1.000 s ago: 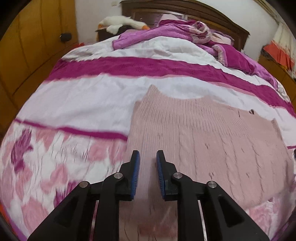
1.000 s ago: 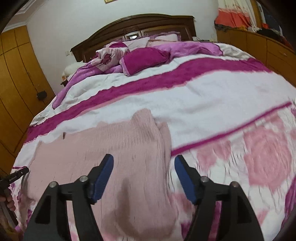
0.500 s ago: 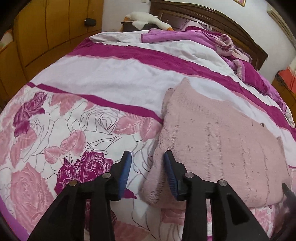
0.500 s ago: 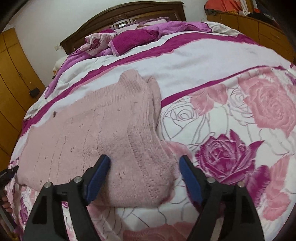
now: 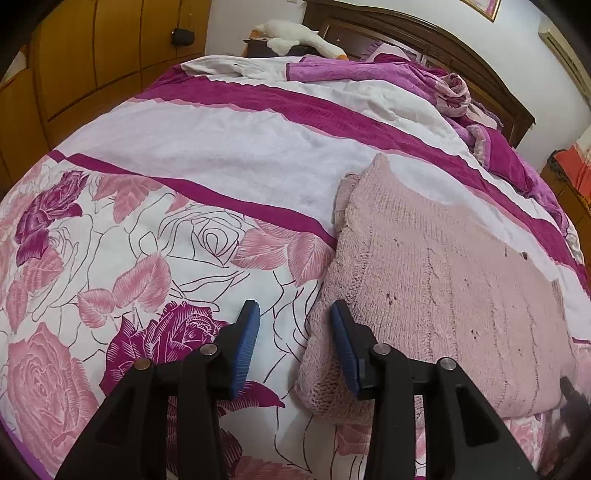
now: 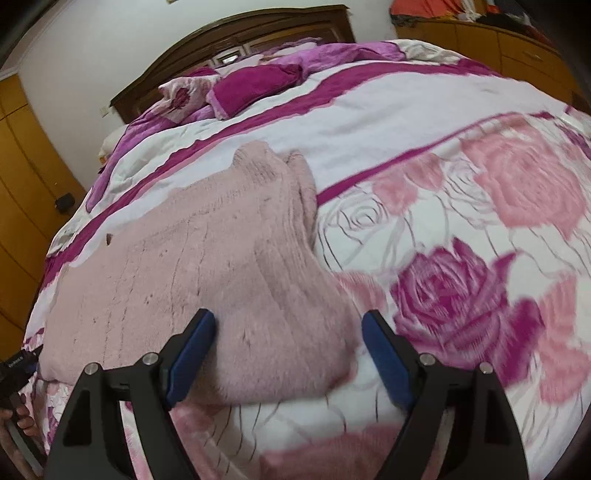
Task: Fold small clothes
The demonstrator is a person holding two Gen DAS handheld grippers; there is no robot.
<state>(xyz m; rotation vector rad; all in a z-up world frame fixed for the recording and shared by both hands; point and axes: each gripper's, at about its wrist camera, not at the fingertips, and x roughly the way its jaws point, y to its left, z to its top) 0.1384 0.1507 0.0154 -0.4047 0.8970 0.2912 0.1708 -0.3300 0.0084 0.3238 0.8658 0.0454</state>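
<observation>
A pale pink knitted sweater (image 5: pixel 443 280) lies folded flat on the bed, with its sleeves folded in at both ends. My left gripper (image 5: pixel 294 343) is open and empty, hovering at the sweater's left near corner, its right finger over the knit edge. In the right wrist view the sweater (image 6: pixel 207 266) fills the left and middle. My right gripper (image 6: pixel 288 354) is wide open and empty, its fingers on either side of the sweater's right near corner.
The bed cover (image 5: pixel 147 258) is white with pink and magenta roses and stripes. Crumpled magenta blankets and pillows (image 6: pixel 255 85) lie at the dark wooden headboard (image 5: pixel 424 33). A white plush toy (image 5: pixel 295 33) lies there too. Wooden wardrobes (image 5: pixel 92 55) stand beside the bed.
Both grippers have pulled back toward the near edge of the sweater. The left gripper opened wider and shifted left off the knit. The right gripper stayed wide open.
</observation>
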